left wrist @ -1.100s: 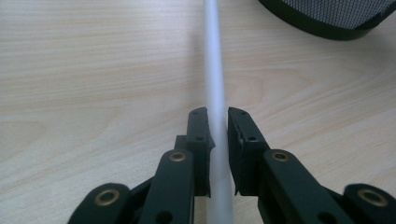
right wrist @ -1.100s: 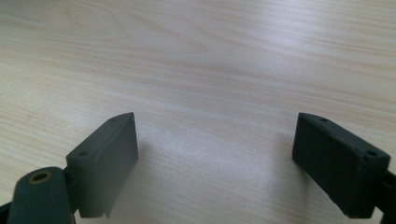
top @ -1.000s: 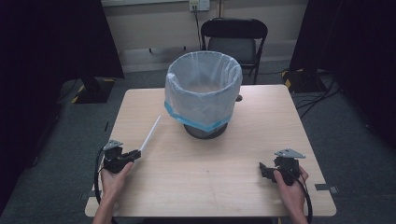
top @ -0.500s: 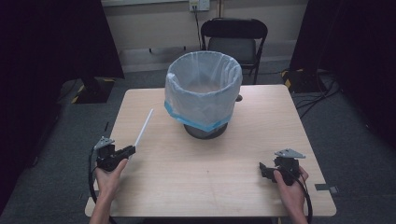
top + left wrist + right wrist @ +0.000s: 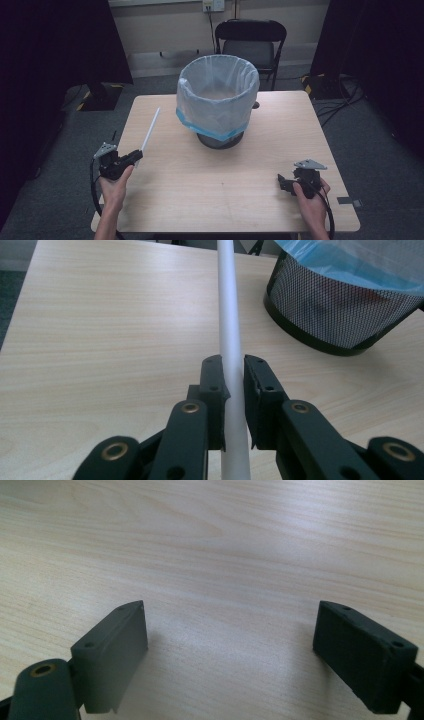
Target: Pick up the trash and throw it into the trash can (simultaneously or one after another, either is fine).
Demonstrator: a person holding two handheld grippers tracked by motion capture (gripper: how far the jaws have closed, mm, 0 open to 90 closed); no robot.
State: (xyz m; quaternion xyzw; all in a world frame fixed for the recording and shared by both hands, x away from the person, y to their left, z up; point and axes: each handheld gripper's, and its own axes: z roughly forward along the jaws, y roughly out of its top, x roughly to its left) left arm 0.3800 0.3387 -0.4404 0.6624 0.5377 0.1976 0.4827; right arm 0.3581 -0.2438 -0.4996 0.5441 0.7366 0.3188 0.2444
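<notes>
white tube [image 5: 231, 335] clamped between the left claw [image 5: 233, 371] jaws, its length stretching ahead beside the bin [image 5: 345, 305]

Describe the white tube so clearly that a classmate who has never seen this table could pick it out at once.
Start at the wooden table, where a mesh bin lined with a pale blue bag stands toward the far side. Left of the bin, the left gripper is shut on the white tube. It is the one long, thin, plain white thing there, slanting up and away from the gripper.

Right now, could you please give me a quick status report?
Left hand-held gripper shut on white tube. Right hand-held gripper open, empty. Lined bin ahead; path clear.
</notes>
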